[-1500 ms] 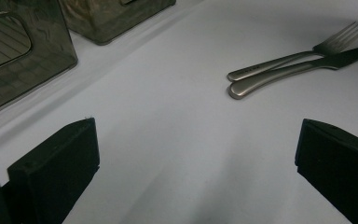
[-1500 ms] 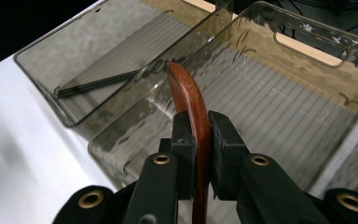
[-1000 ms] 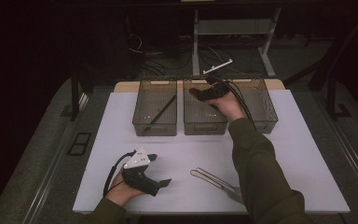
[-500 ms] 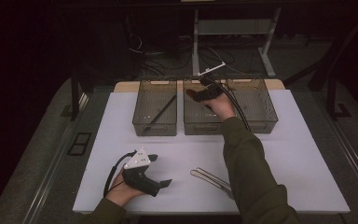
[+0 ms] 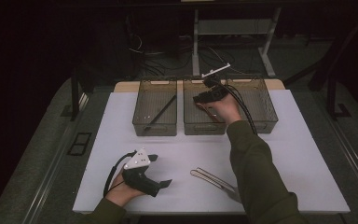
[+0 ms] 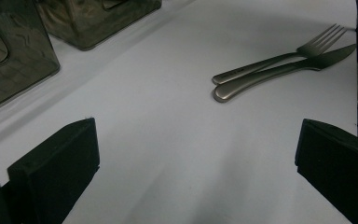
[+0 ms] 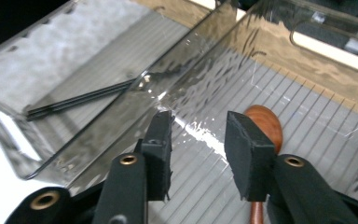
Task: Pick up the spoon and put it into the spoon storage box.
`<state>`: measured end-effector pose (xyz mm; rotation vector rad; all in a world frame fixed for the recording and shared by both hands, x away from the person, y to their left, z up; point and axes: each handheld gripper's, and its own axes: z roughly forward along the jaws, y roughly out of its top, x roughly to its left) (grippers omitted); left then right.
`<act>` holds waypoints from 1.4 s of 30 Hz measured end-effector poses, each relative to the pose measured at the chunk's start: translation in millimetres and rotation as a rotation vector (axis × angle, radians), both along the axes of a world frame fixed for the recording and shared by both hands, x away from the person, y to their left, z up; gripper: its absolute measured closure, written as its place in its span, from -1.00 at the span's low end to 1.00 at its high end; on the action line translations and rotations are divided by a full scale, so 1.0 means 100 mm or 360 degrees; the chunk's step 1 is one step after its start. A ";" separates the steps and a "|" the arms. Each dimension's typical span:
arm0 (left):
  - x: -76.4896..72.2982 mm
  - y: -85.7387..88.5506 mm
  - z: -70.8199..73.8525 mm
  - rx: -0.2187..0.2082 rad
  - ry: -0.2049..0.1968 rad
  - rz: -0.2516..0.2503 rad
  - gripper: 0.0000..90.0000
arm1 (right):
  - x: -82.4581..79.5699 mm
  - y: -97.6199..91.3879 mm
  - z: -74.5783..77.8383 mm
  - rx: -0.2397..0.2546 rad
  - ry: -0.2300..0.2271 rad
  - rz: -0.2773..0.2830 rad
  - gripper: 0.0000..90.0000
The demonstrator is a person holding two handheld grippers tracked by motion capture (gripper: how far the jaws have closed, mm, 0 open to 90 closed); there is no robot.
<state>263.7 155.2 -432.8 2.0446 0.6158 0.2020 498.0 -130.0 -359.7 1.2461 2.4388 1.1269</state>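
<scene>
In the right gripper view, the right tool (image 7: 198, 154) covers most of the wooden spoon (image 7: 263, 122), whose handle runs off the bottom edge. In the high view, the person's sleeve (image 5: 256, 172) hides the far ends of the fork and knife (image 5: 209, 177).

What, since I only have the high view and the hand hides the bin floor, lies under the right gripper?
Observer: A wooden spoon lies on the ribbed floor of the right bin. The right gripper has just been opening its jaws, and nothing is between them.
Operator: And that dark line in the other bin?
Observer: Thin dark sticks, lying together in the left bin.
Operator: The metal pieces near my elbow?
Observer: A fork and a knife, side by side on the white table. The left gripper points at them, jaws wide open and short of them.
</scene>
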 end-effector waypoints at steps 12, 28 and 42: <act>0.00 0.01 0.00 0.0018 -0.0007 0.0003 -1.00 | -0.41 -0.31 0.19 0.0145 -0.0047 0.0093 0.02; 0.00 0.00 -0.02 -0.0003 0.0013 0.0019 -1.00 | -0.93 -0.72 0.09 0.0133 -0.0099 0.0181 -0.09; 0.00 0.00 -0.02 0.0015 0.0009 0.0022 -1.00 | -1.31 -1.07 -0.15 0.0152 -0.0104 0.0152 -0.10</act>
